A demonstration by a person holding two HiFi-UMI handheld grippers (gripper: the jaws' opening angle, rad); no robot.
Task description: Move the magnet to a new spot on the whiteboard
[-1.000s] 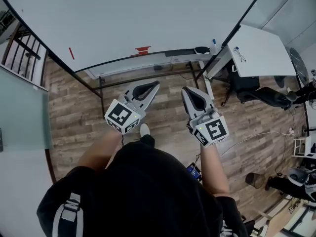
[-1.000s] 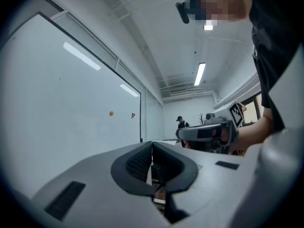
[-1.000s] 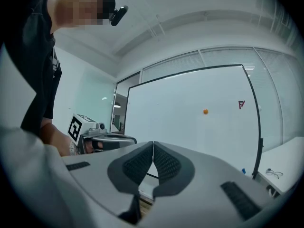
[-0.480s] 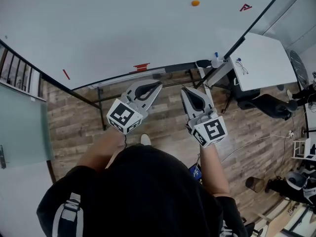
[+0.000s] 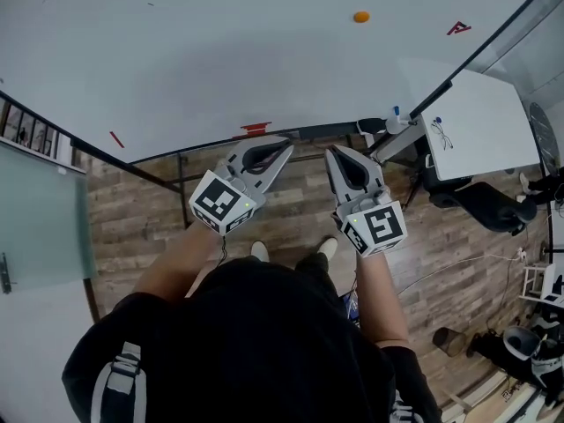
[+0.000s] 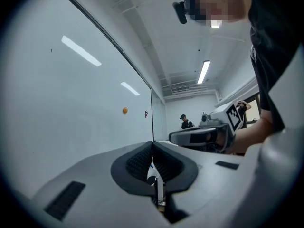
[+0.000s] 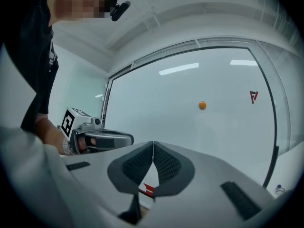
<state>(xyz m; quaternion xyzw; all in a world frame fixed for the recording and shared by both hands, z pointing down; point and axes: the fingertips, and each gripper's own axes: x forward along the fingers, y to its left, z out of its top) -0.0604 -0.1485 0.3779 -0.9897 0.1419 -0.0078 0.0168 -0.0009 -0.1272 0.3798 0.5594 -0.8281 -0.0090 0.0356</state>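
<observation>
A small round orange magnet [image 5: 361, 17] sticks high on the whiteboard [image 5: 203, 51], right of centre; it also shows as the orange magnet [image 7: 202, 105] in the right gripper view and the orange magnet [image 6: 125, 110] in the left gripper view. My left gripper [image 5: 284, 144] is held low in front of the board's tray, jaws shut and empty. My right gripper [image 5: 333, 152] hangs beside it, also shut with nothing between its fingers. Both are well below the magnet and apart from the board.
A red letter mark [image 5: 458, 28] sits right of the magnet. A red eraser-like block [image 5: 256, 129] lies on the tray, a red marker stroke [image 5: 116, 139] at the board's lower left. A white table [image 5: 480, 113] and chairs stand right; a person [image 6: 183, 122] stands in the distance.
The person has stepped closer to the board: the whiteboard fills more of the head view, the magnet sits lower in the picture, and both grippers have come up toward the tray.
</observation>
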